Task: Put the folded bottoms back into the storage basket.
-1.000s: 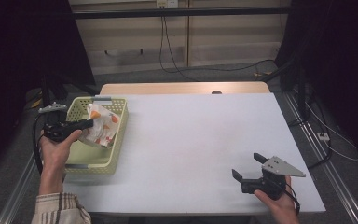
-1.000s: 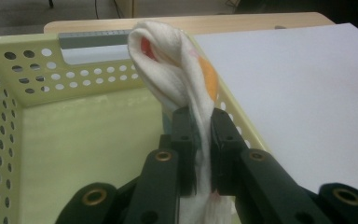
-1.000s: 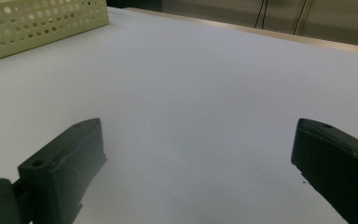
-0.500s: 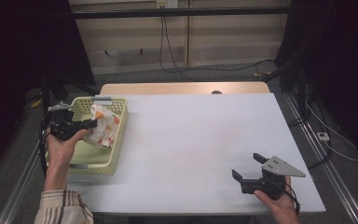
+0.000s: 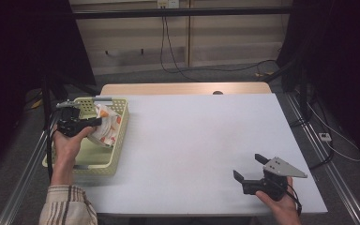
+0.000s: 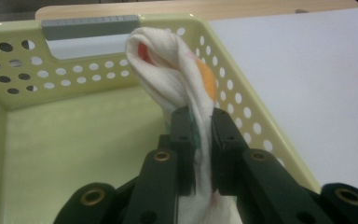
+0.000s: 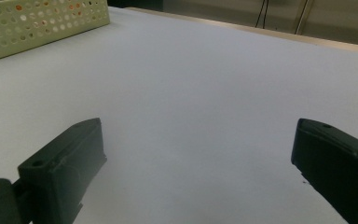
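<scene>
I have the left gripper (image 6: pixel 200 122) clamped on the white cloth (image 6: pixel 177 79), jaws pinched tight with the fabric running between them. The cloth has orange and red print and bunches up above the jaw tips. It's held up inside the pale yellow perforated basket (image 5: pixel 117 140), at the basket's far right corner near the grey handle (image 6: pixel 89 25). The basket sits at the left edge of the white table (image 5: pixel 201 136). My right gripper (image 5: pixel 252 168) is well apart from all that, low over the near right part of the table, jaws spread wide with bare tabletop between them.
</scene>
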`<state>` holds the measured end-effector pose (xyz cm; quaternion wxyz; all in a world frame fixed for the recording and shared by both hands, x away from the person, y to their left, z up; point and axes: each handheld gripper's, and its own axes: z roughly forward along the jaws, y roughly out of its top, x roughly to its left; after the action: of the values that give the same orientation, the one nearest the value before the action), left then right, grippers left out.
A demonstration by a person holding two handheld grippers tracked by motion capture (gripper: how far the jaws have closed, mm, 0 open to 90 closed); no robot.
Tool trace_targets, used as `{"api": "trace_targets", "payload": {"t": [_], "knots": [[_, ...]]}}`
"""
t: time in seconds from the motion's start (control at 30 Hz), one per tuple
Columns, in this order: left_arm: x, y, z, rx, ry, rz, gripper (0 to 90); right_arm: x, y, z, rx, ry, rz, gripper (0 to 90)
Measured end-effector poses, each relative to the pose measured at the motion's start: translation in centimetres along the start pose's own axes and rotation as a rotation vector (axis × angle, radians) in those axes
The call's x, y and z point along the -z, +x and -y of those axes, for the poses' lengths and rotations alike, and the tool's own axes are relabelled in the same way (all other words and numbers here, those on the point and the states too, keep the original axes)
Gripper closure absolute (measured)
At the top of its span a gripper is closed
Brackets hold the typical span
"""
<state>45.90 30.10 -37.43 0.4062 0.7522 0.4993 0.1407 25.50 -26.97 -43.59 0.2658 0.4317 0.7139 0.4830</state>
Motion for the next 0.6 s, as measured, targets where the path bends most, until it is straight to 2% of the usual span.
{"api": "trace_targets", "payload": {"t": [0.13, 0.2, 0.27, 0.33, 0.6], "knots": [[-0.7, 0.0, 0.0, 0.001, 0.010, 0.014, 81.5, -0.1, -0.1, 0.0, -0.001, 0.004, 0.002, 2.4], [-0.9, 0.0, 0.0, -0.013, 0.026, -0.011, 81.4, -0.2, -0.1, 0.0, -0.001, 0.008, 0.002, 2.5], [-0.9, 0.1, 0.1, -0.012, 0.025, -0.004, 81.4, -0.2, 0.0, 0.0, 0.000, 0.006, 0.001, 2.5], [-0.8, 0.2, 0.1, -0.015, 0.025, -0.022, 81.3, -0.2, -0.1, 0.0, -0.003, 0.006, 0.000, 2.5], [-0.8, 1.0, 0.5, -0.002, 0.024, -0.048, 80.9, -0.2, 0.0, 0.0, 0.000, 0.010, -0.001, 2.5]]}}
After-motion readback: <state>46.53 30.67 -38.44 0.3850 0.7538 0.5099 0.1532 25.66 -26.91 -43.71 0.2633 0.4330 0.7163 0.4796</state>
